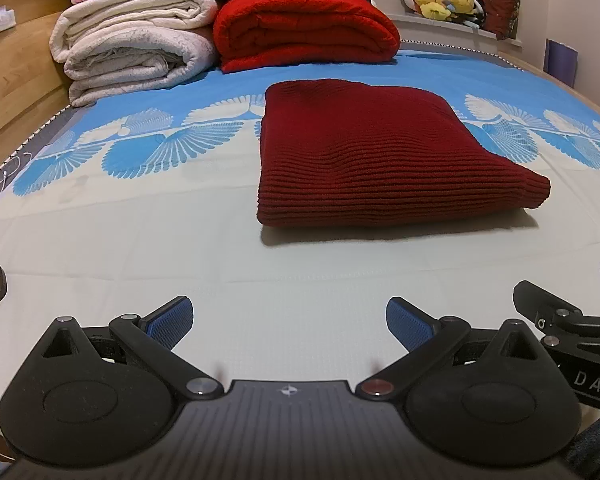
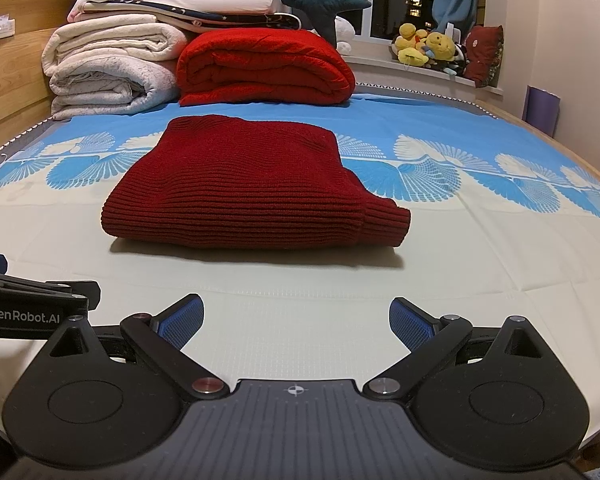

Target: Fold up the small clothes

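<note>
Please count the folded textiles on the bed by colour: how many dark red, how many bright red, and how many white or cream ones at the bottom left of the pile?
Dark red: 1, the folded knit sweater lying alone in front.
Bright red: 1, the rolled blanket behind it.
White or cream: 2, the stacked blankets at the left.
Total: 4. The layers on top of the pile are not counted.

Warm indoor light, sharp, fisheye-bent edges, soft shadows.
</note>
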